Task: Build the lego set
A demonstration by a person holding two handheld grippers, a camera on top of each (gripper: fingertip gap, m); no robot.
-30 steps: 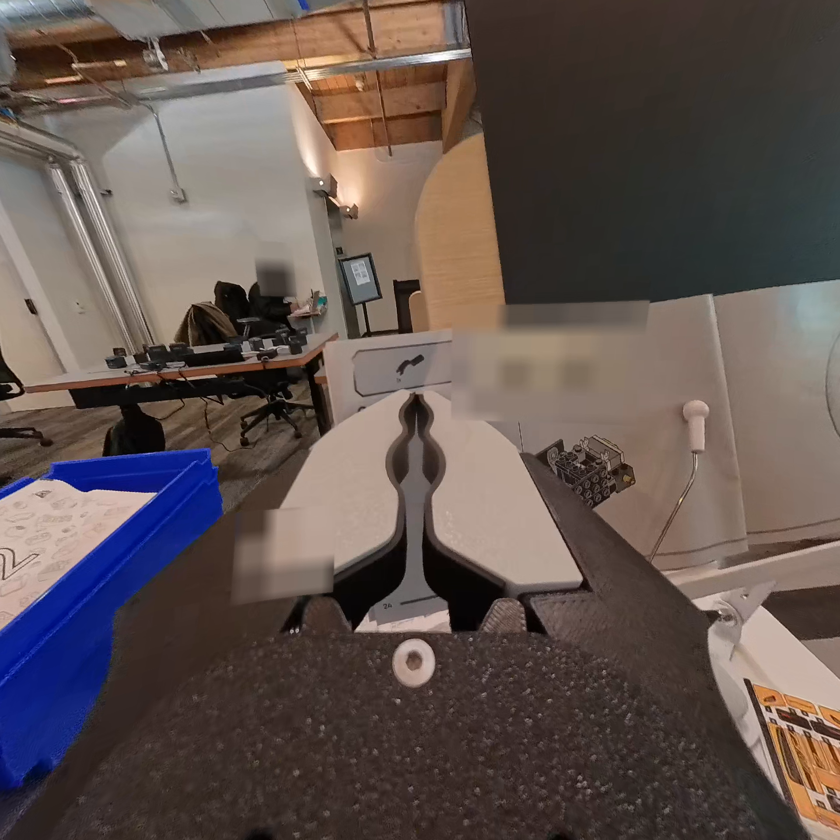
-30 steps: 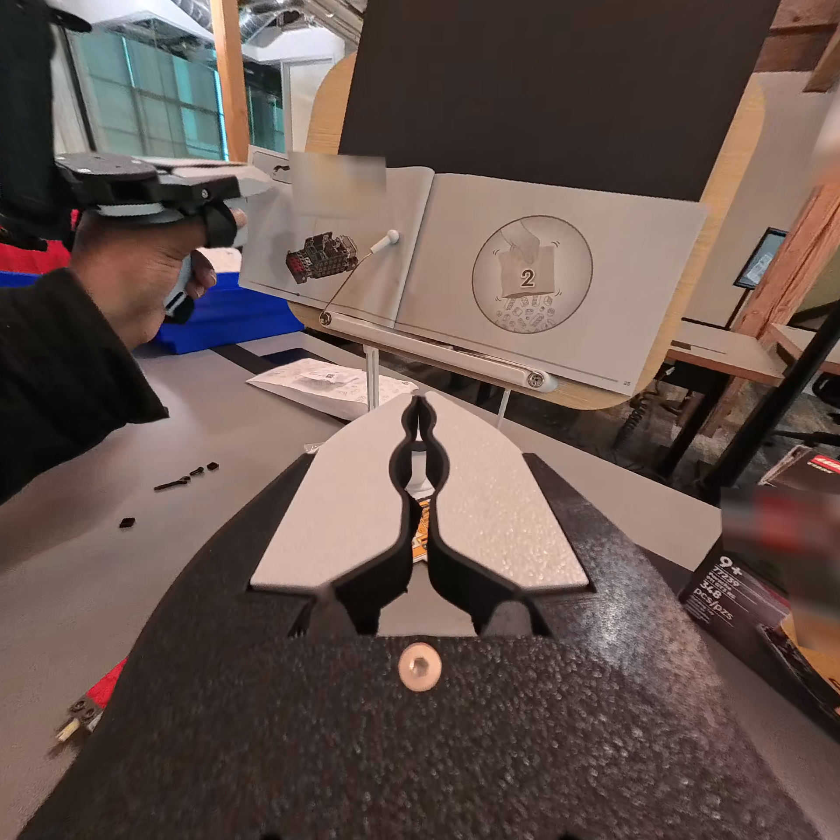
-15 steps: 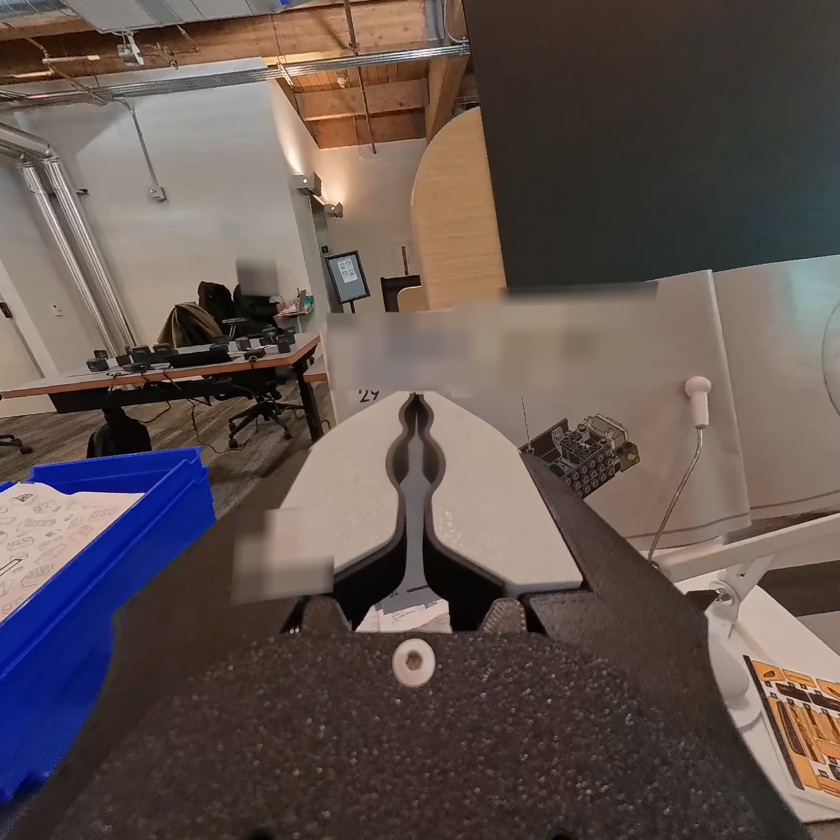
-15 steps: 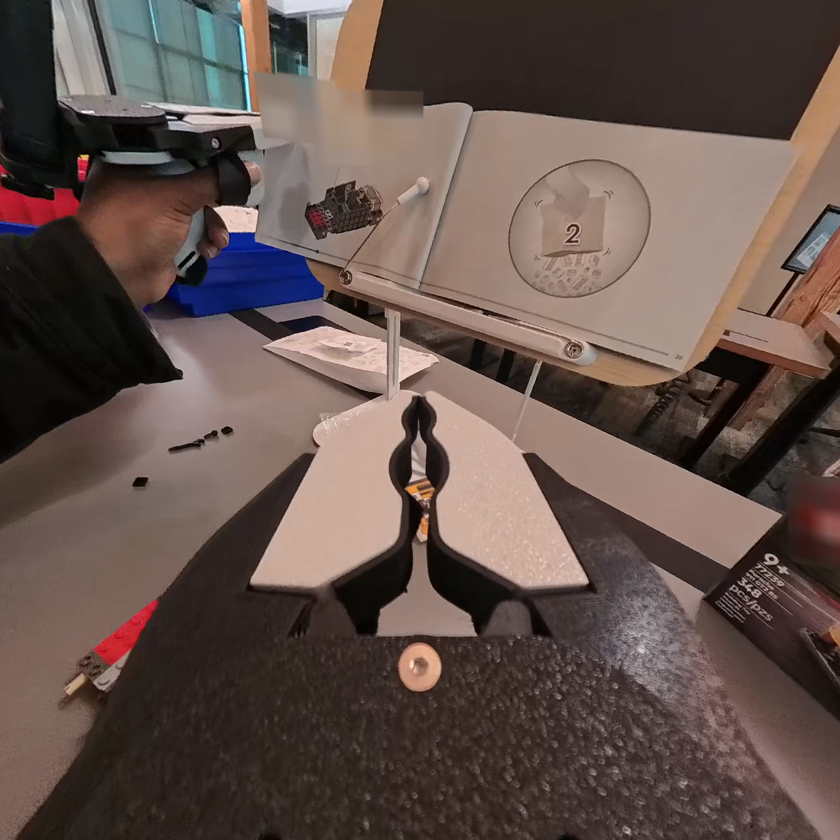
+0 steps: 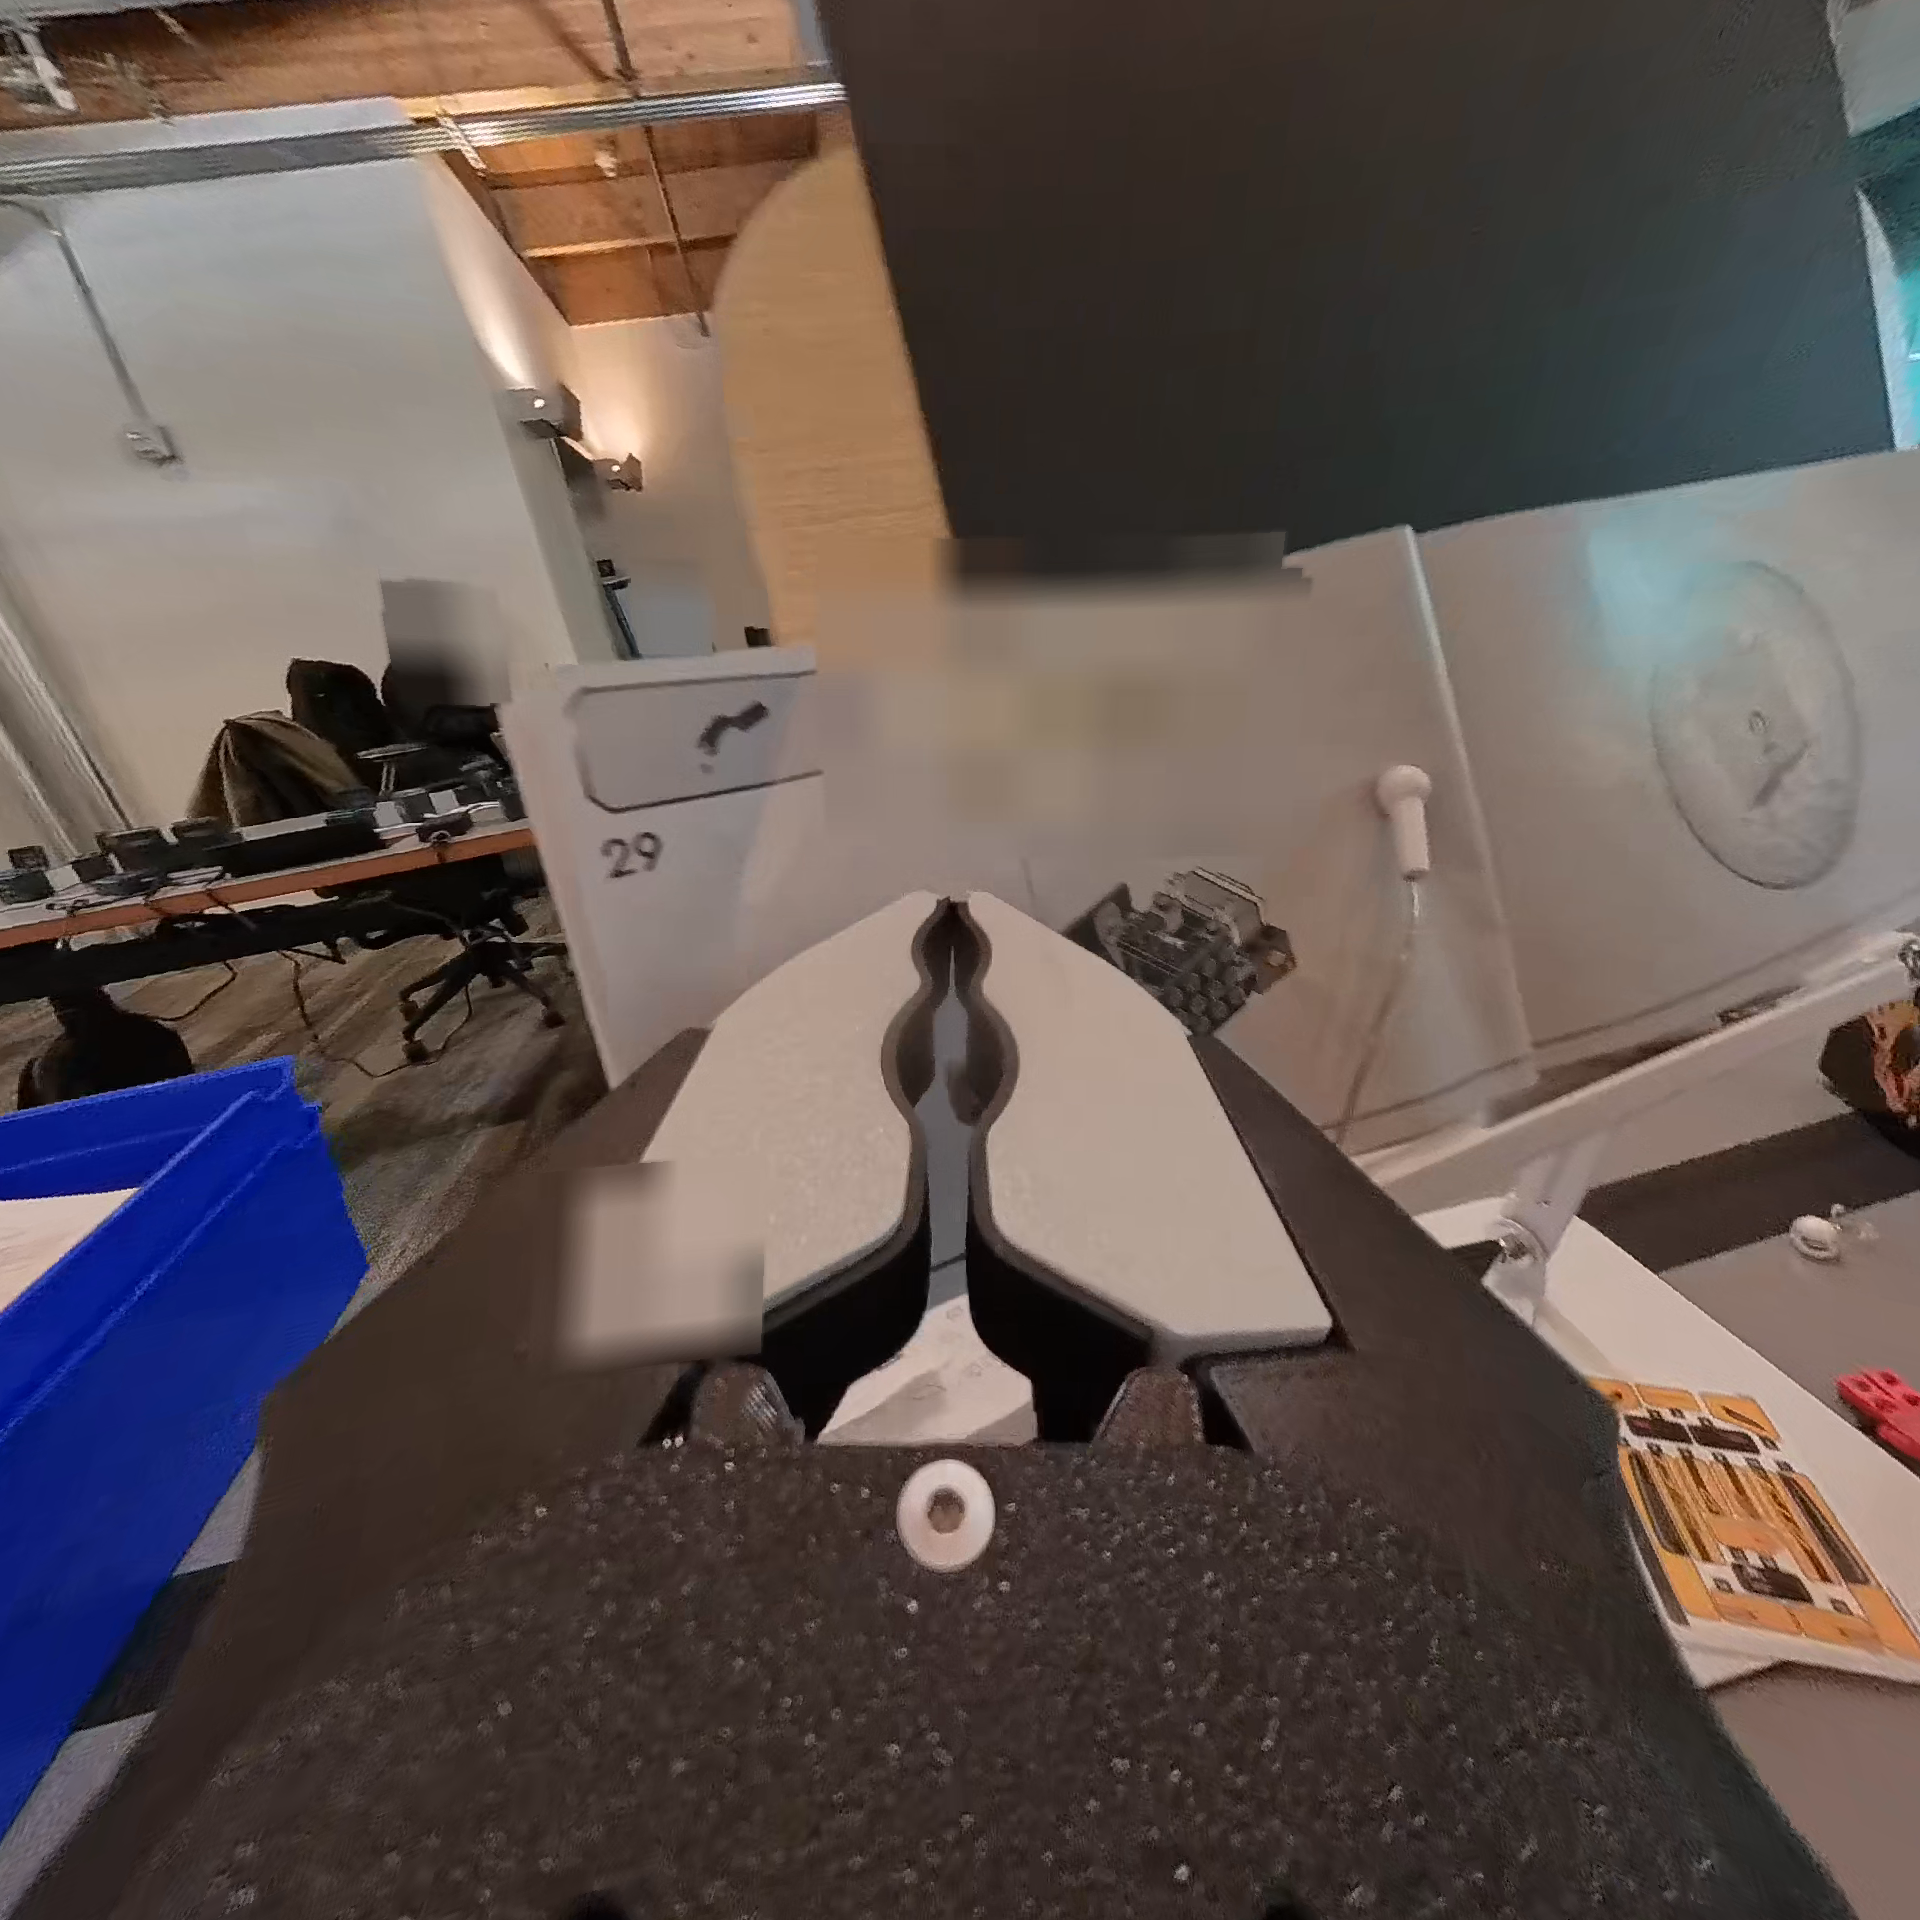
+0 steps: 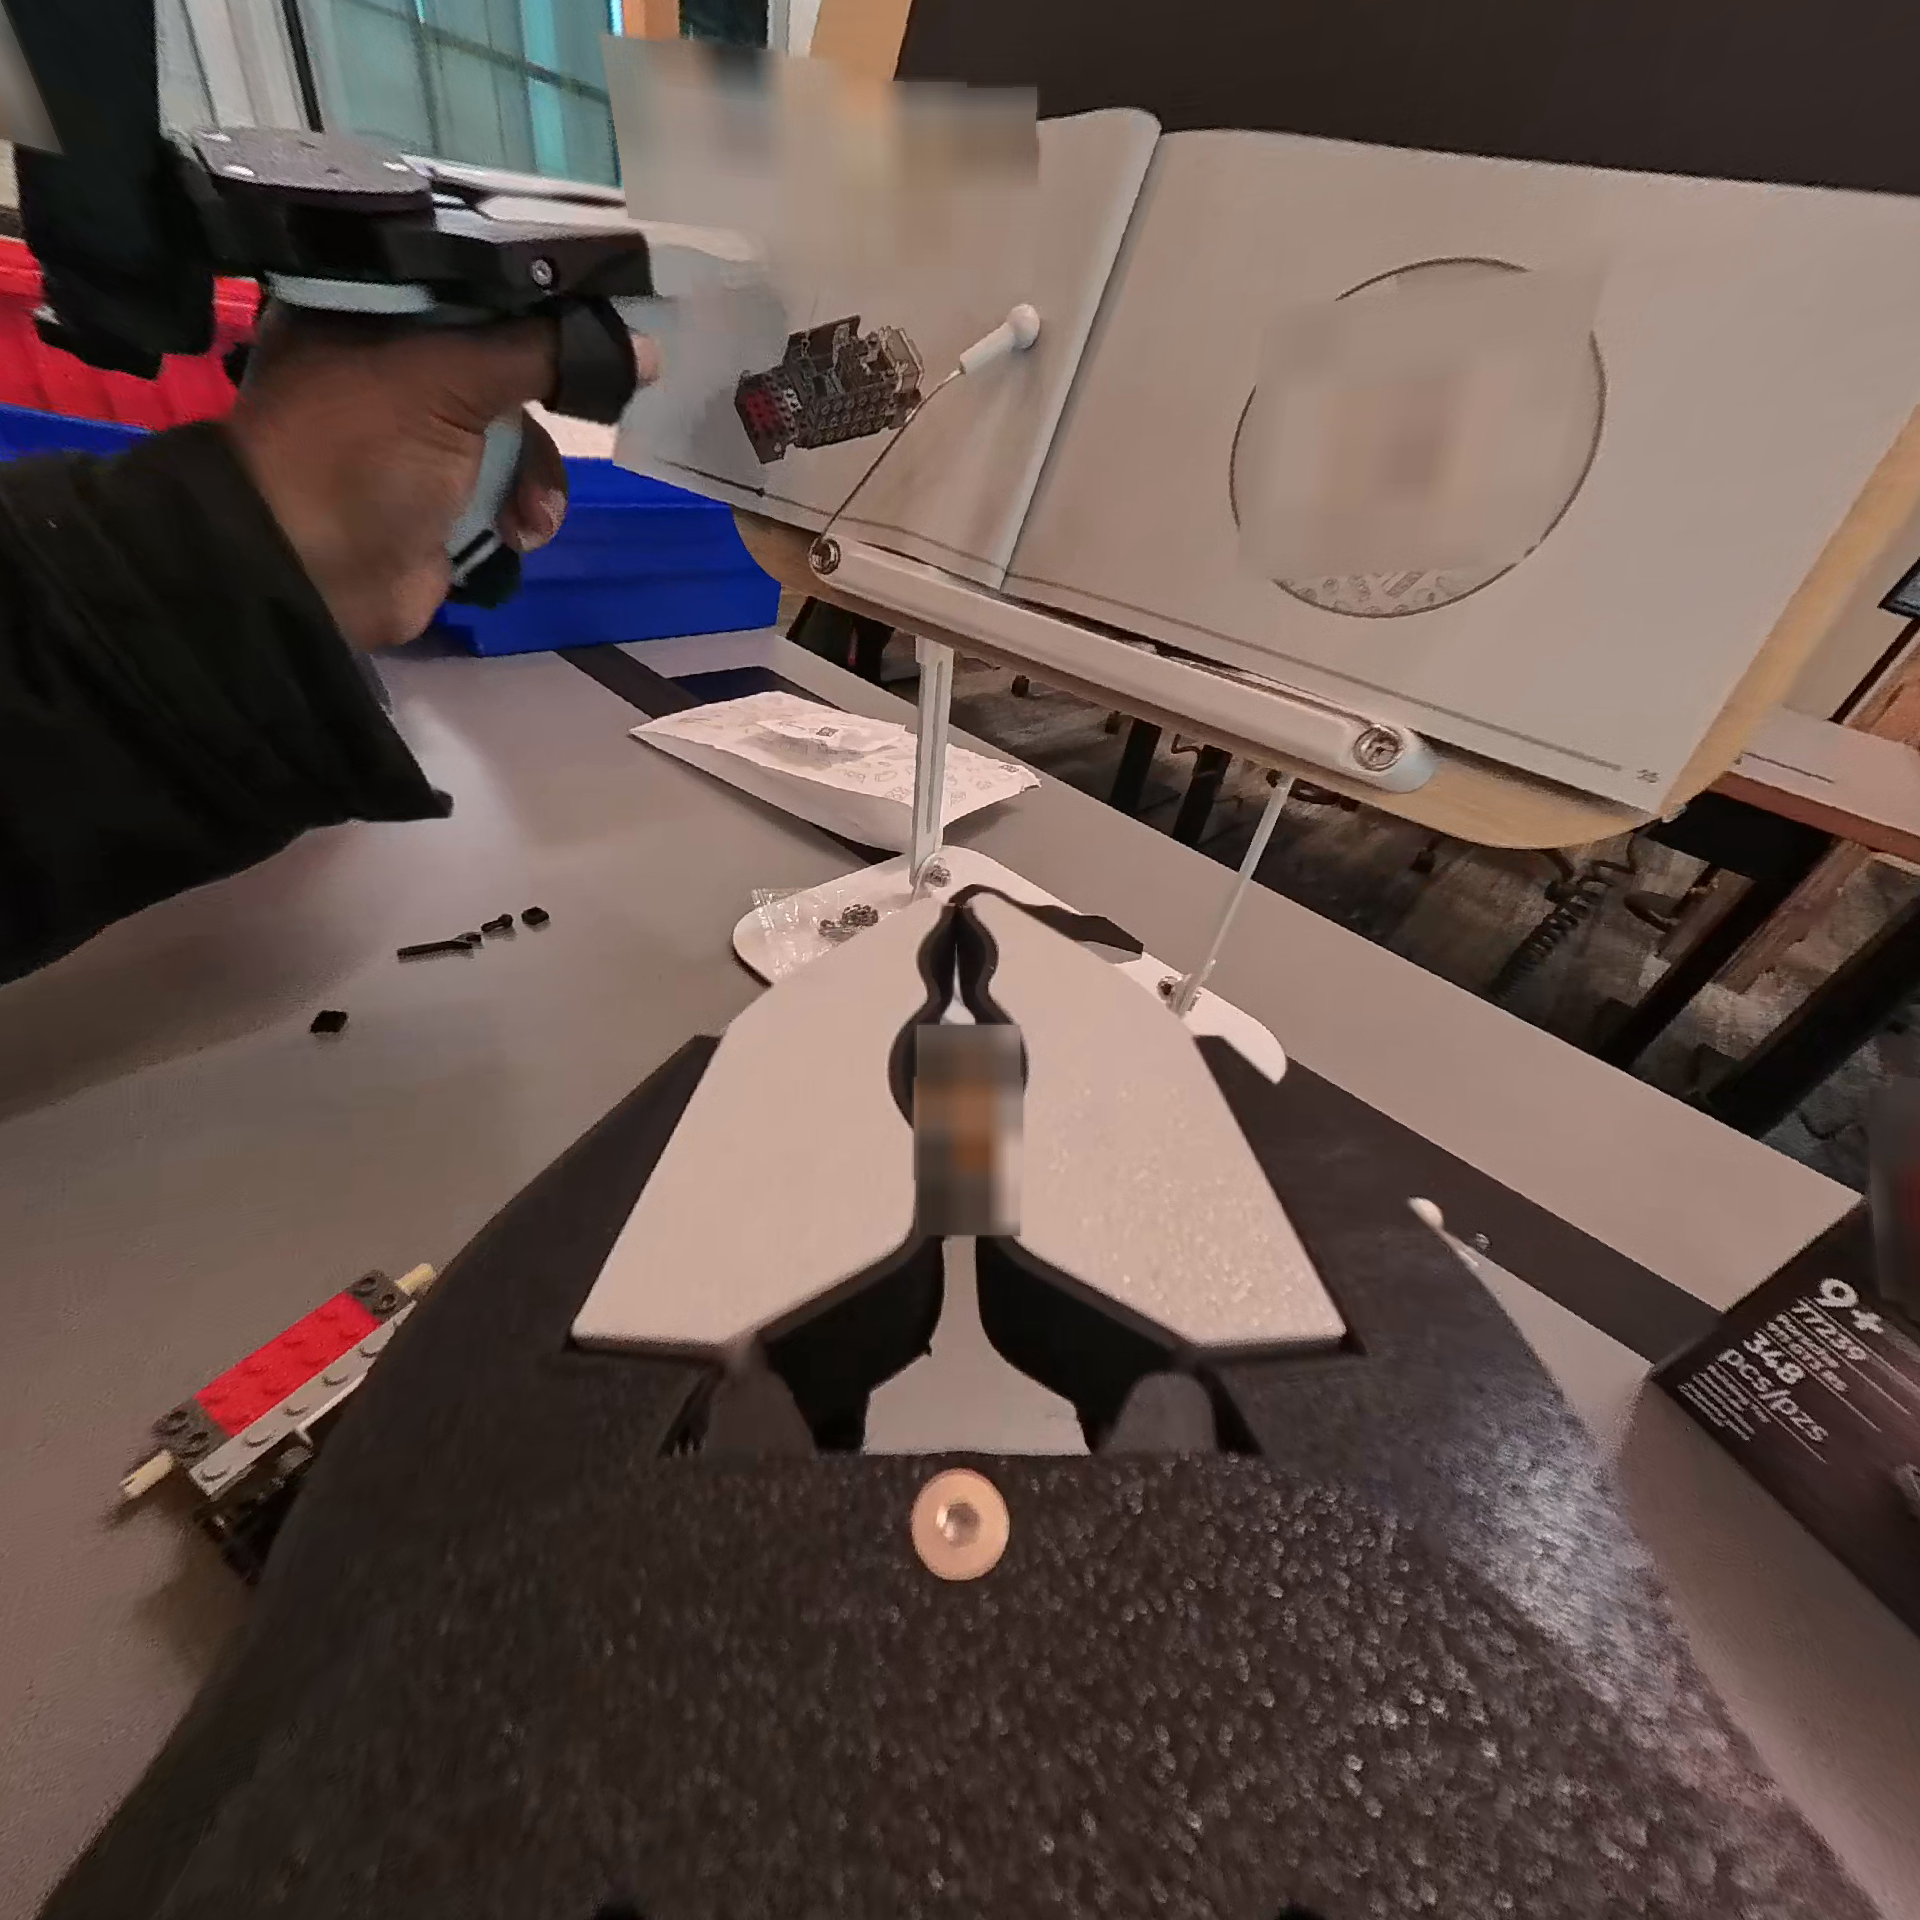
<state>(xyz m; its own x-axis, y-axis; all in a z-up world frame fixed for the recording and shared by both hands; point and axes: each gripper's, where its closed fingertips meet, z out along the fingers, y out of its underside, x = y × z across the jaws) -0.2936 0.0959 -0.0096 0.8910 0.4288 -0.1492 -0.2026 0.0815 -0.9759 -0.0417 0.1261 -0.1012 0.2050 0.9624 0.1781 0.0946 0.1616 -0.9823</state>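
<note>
The instruction booklet (image 6: 1351,436) lies open on a white stand. My left gripper (image 5: 951,906) is shut, with its tips right at the left page (image 5: 665,831); I cannot tell if it pinches the page. It also shows in the right wrist view (image 6: 665,260), held by a hand at the booklet's left edge. My right gripper (image 6: 956,909) is shut and empty, low over the grey table (image 6: 520,1091), pointing at the stand's base (image 6: 790,935). A partly built red and grey lego assembly (image 6: 281,1382) lies on the table to its left.
Small black pieces (image 6: 457,940) lie loose on the table. A white paper bag (image 6: 831,758) lies behind the stand. A blue bin (image 5: 156,1299) stands at the left. An orange sticker sheet (image 5: 1745,1527) and red pieces (image 5: 1881,1403) lie at the right. A black box (image 6: 1787,1392) sits near the table's right edge. About 25 centimetres separates my left fingertips from my right.
My right gripper has moved forward and lower towards the stand's base. My left gripper has stayed shut at the left page and shifted slightly.
</note>
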